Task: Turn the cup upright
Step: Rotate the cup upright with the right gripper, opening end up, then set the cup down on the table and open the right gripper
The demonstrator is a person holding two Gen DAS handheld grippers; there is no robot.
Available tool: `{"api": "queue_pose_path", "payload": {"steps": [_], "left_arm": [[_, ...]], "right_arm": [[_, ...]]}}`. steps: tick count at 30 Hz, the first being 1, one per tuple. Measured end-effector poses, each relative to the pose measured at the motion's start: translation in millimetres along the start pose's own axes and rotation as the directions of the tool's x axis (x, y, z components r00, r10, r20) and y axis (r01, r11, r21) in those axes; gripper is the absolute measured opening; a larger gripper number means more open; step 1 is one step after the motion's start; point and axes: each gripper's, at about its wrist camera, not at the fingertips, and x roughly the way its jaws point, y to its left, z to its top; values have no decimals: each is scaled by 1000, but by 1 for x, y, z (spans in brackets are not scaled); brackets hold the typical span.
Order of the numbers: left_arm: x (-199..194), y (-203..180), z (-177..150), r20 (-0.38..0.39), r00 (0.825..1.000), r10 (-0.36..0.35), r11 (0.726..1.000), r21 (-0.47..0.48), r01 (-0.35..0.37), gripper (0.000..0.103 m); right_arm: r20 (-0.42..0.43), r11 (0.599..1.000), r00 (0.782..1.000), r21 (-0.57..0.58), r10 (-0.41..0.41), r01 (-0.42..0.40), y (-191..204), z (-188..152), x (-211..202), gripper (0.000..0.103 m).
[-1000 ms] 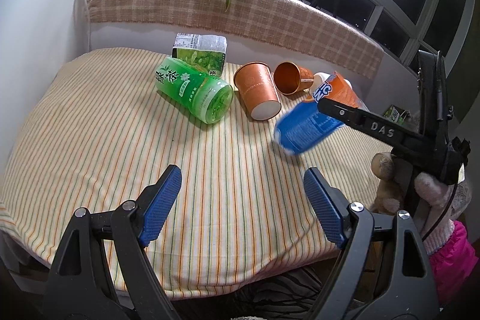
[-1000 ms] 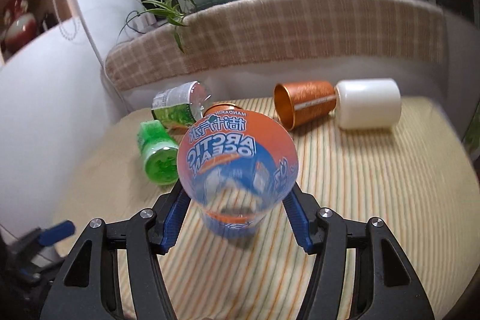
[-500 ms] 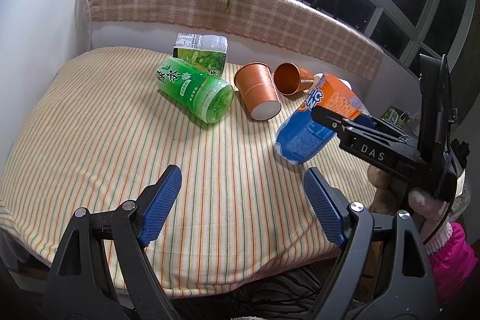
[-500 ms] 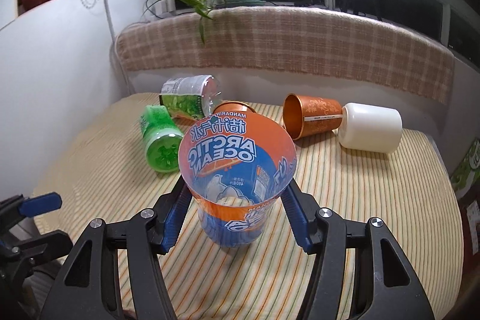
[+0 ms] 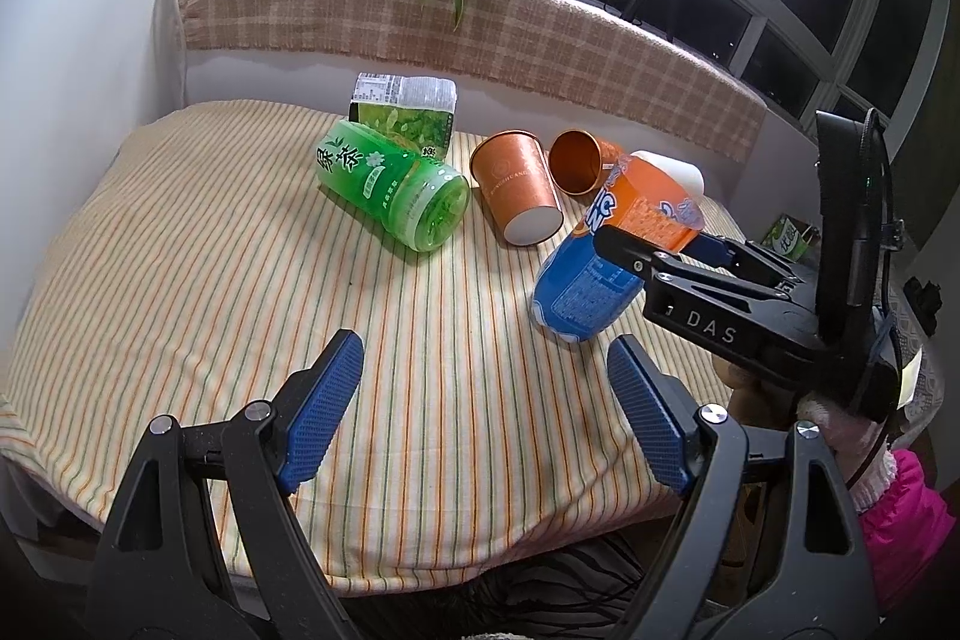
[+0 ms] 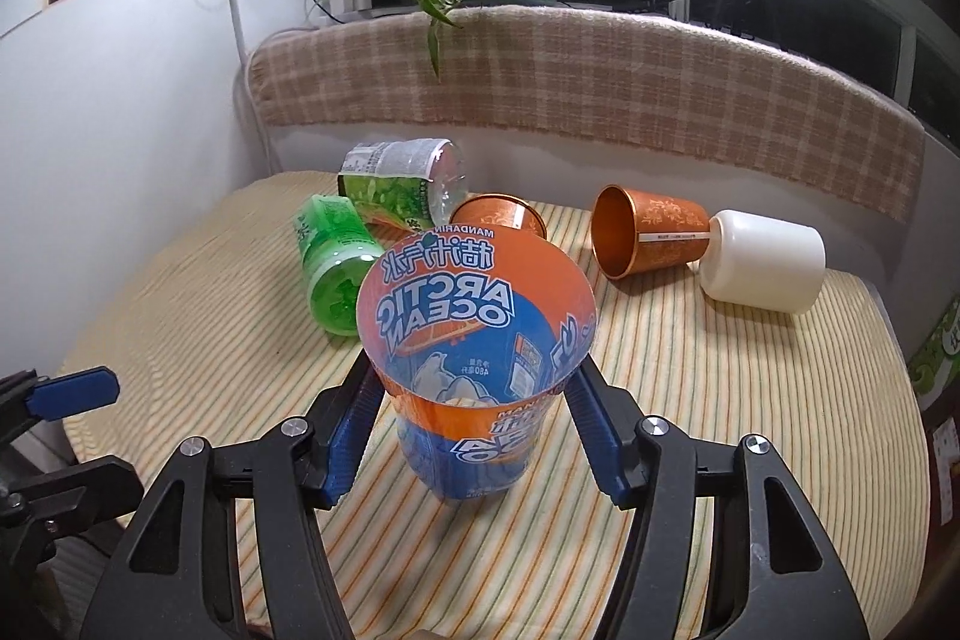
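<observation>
Striped tablecloth (image 6: pixel 690 430): right hand-held gripper (image 6: pixel 474 436) pinching cup (image 6: pixel 474 370), mouth up, axis slightly tilted; left hand-held gripper (image 5: pixel 486 418) spread.

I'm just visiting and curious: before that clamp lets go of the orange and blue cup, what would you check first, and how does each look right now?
1. Grip: the right gripper has its fingers on both sides of the Arctic Ocean cup: ok.
2. Mouth up: the open rim faces up: ok.
3. Cup straight: it leans in the left wrist view: not ok.
4. Base flat on the striped cloth: cannot tell.
5. Room around it: the green bottle and copper cup lie apart from it: ok.
6. Left gripper: open, holds nothing: ok.
</observation>
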Motion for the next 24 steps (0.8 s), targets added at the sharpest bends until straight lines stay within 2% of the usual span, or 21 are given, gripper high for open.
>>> {"api": "queue_pose_path", "payload": {"steps": [15, 20, 24], "left_arm": [[3, -3, 1, -3, 1000, -1, 1000, 7, 1, 86], [4, -3, 1, -1, 1000, 0, 1000, 11, 0, 86], [3, -5, 10, 27, 1000, 11, 1000, 29, -11, 86]], "right_arm": [[-34, 999, 999, 38, 29, -28, -4, -4, 7, 62], [-33, 997, 998, 67, 48, -45, -9, -10, 0, 66], [-25, 994, 998, 97, 53, -51, -14, -16, -9, 66]]}}
